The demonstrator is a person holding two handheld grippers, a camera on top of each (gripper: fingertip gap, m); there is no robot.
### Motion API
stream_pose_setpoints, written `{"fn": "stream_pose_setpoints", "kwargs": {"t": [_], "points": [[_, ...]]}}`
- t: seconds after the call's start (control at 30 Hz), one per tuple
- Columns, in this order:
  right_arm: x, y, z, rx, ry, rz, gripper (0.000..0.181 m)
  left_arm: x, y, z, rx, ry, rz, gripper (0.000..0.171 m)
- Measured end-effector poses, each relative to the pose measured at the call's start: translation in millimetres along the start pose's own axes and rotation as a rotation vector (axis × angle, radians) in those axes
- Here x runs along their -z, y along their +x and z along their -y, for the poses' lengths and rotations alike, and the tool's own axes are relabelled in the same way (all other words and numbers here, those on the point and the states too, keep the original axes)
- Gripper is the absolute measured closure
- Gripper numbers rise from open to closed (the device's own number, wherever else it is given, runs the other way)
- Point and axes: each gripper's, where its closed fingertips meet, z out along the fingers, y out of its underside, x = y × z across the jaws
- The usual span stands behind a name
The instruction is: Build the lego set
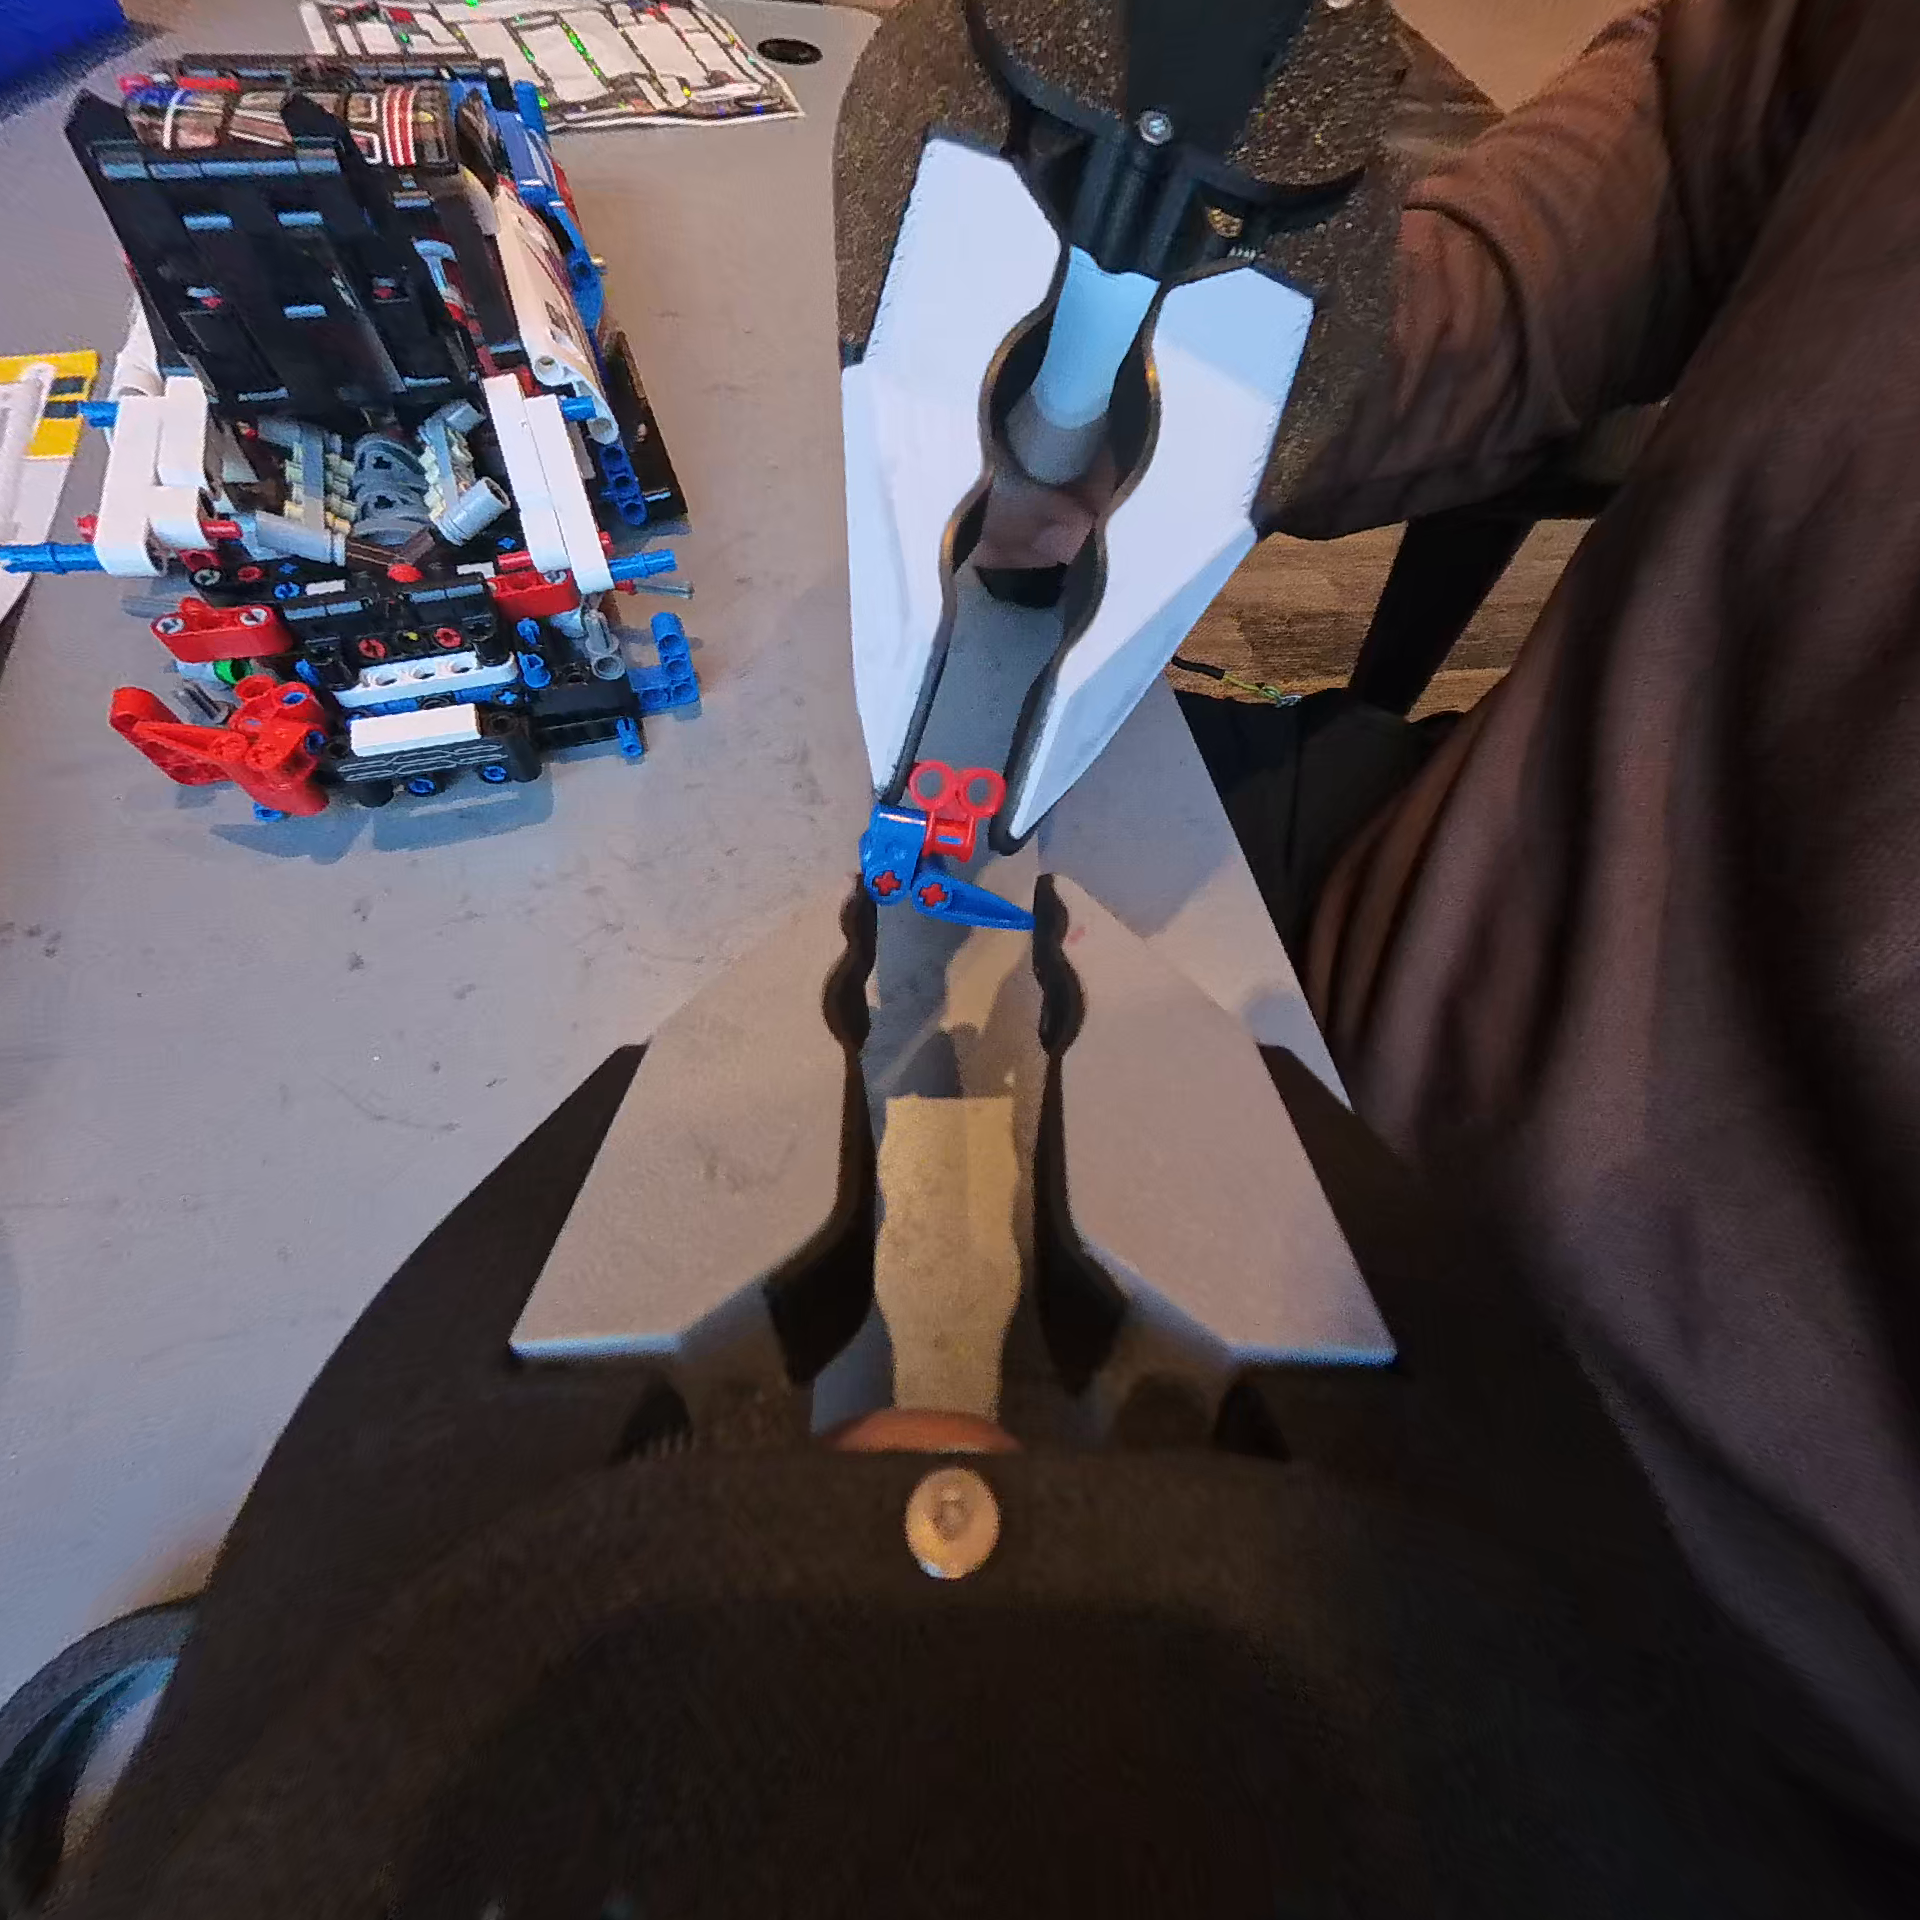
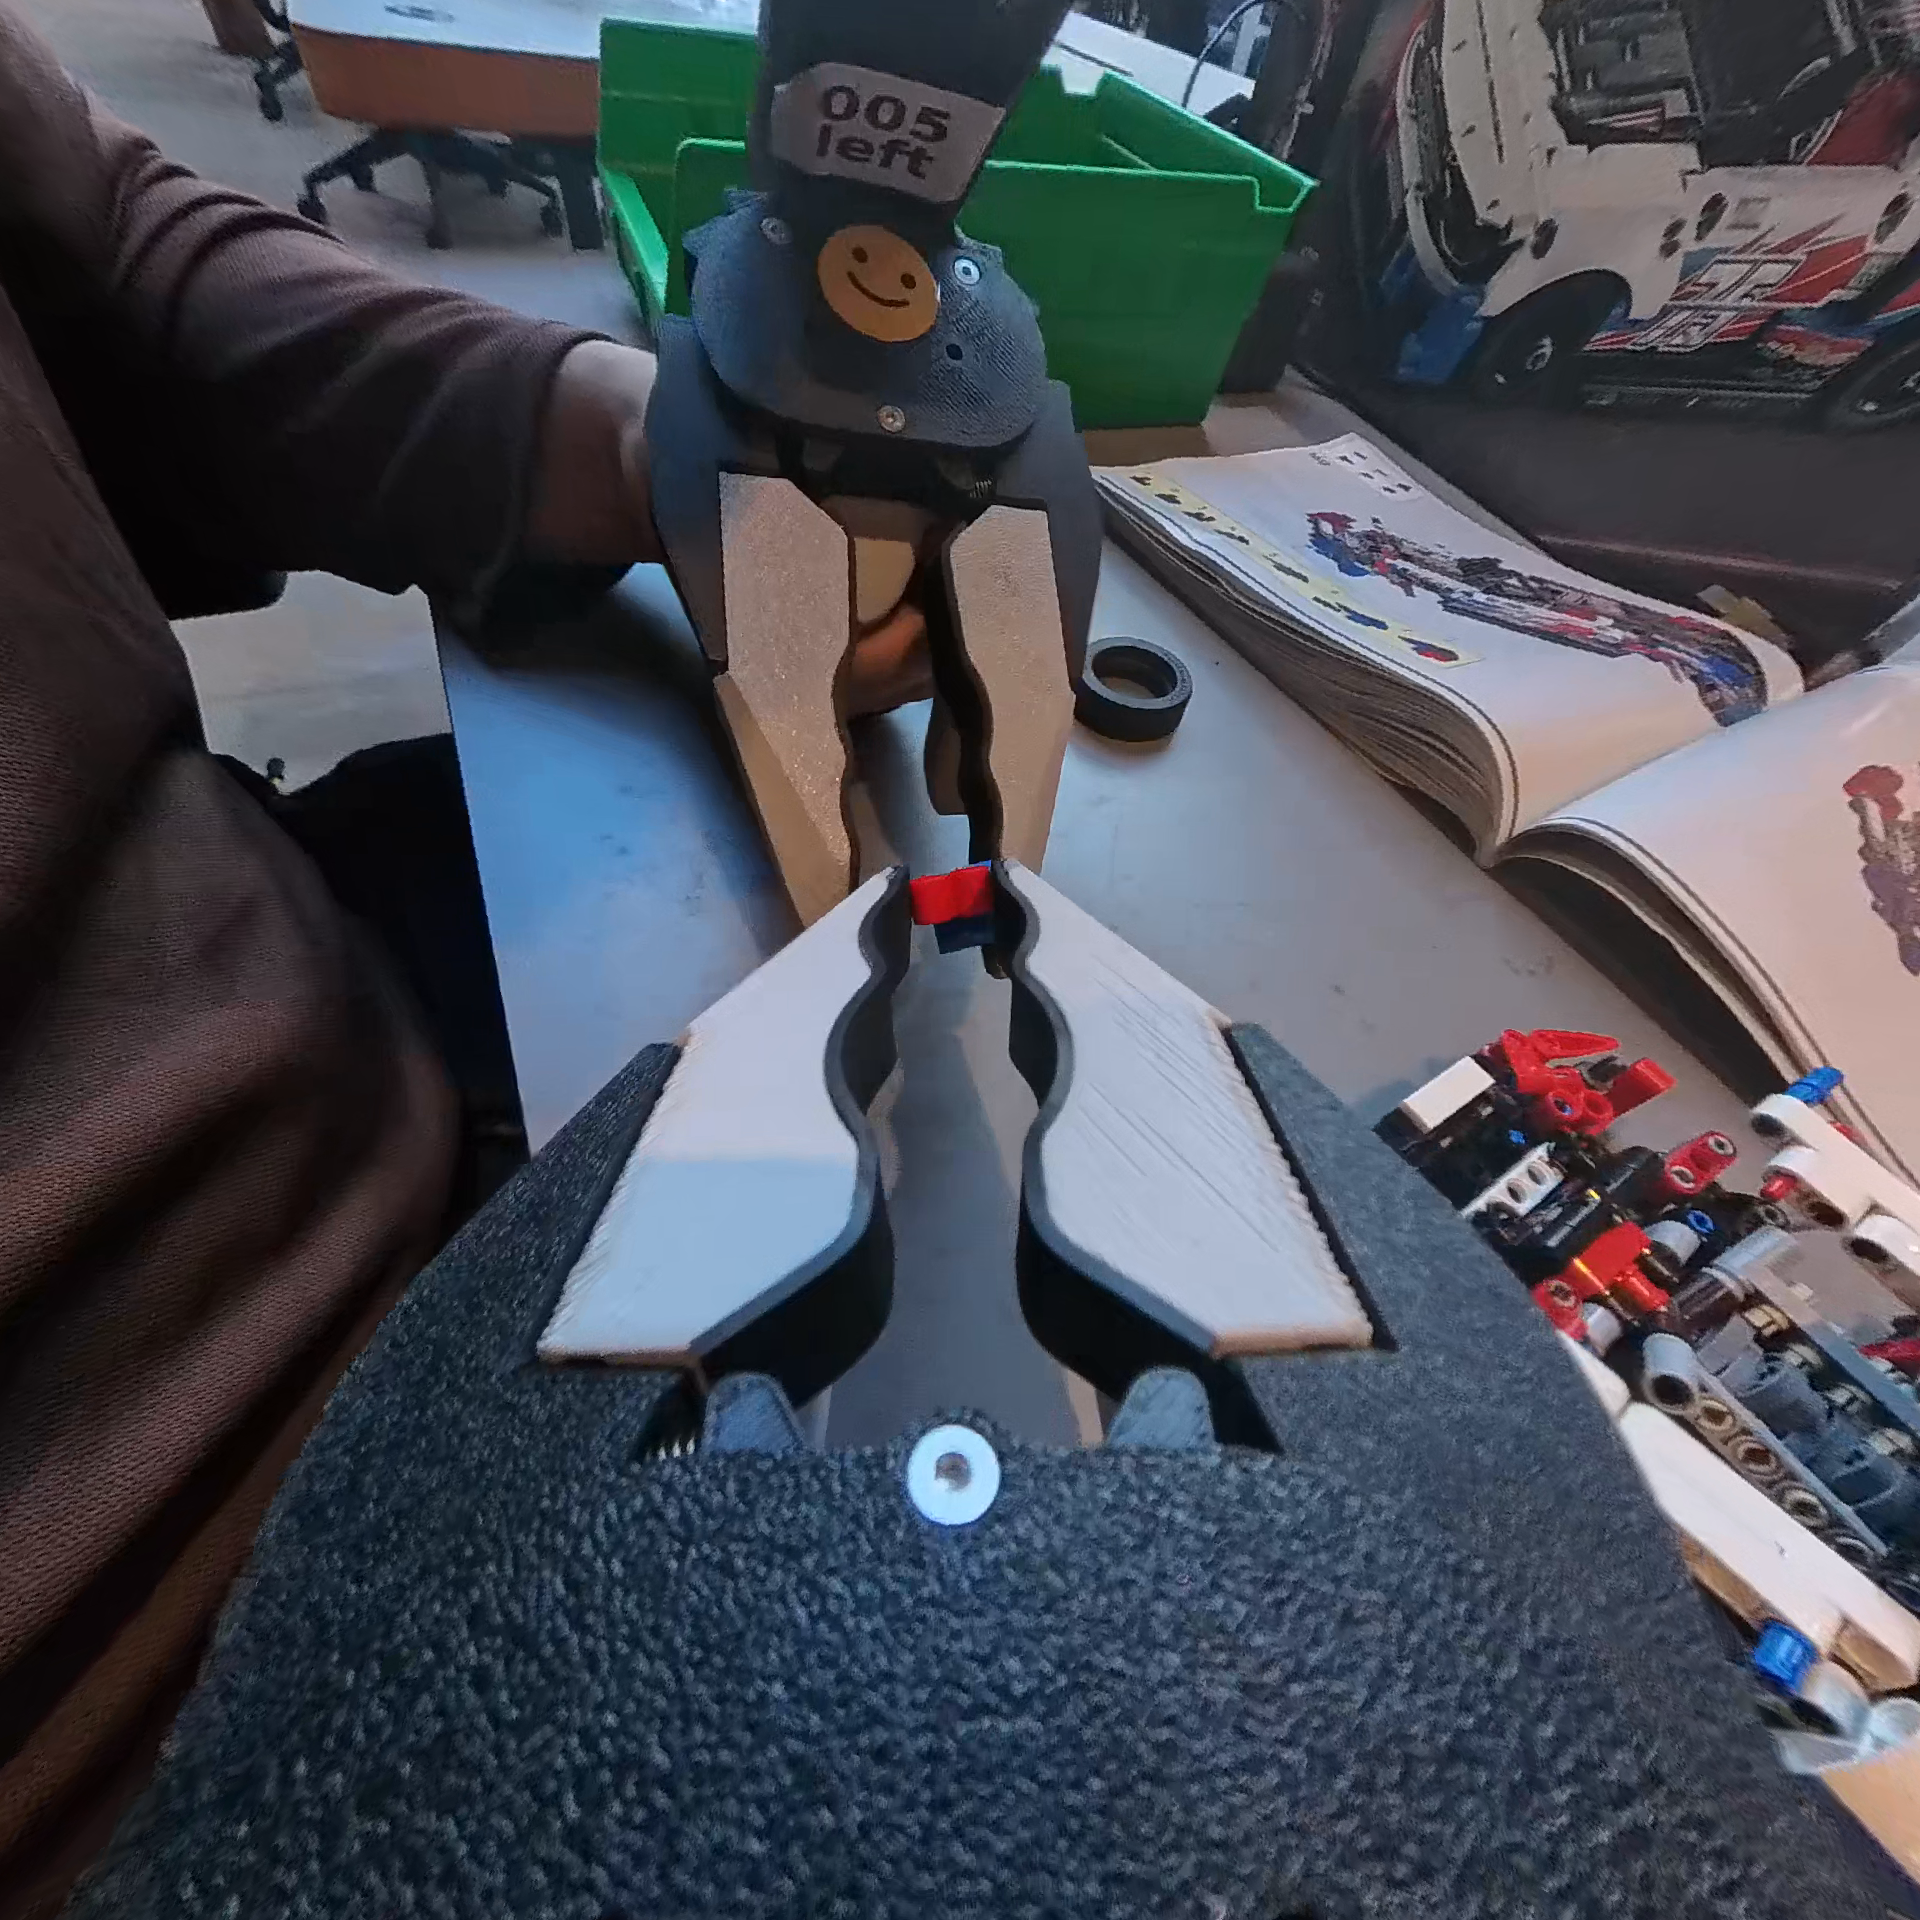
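Note:
A small sub-assembly is held between the two grippers above the grey table (image 1: 312,1039). It is a red connector (image 1: 954,798) joined to a blue piece (image 1: 902,862) with a pointed blue tooth. My left gripper (image 1: 954,904) reaches up from below, jaws closed on the blue piece. My right gripper (image 1: 951,821) comes down from the top with white fingers, tips on the red connector. In the right wrist view my right gripper (image 2: 948,883) pinches the red connector (image 2: 948,896). The blue piece (image 2: 961,937) shows just below it, and the left gripper (image 2: 914,914) faces it.
The partly built Lego car (image 1: 364,416) sits left on the table and shows in the right wrist view (image 2: 1662,1247). An open instruction booklet (image 2: 1455,644), a black tyre (image 2: 1132,691), a green bin (image 2: 1143,260) and the set's box (image 2: 1662,187) lie beyond. A brown sleeve (image 1: 1662,727) is close. The tips of both grippers are at nearly the same place. The partly built Lego car (image 1: 364,416) is about equally far from each gripper, around 20 cm.

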Motion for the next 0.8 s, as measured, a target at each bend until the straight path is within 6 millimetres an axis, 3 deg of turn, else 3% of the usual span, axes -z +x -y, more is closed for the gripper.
{"fn": "stream_pose_setpoints", "kwargs": {"t": [0.8], "points": [[1.2, 7.5, -0.7, -0.003, 0.017, -0.024, 0.166, -1.4, -4.5, 3.4, 0.05, 0.018, 0.013, 0.141]]}}
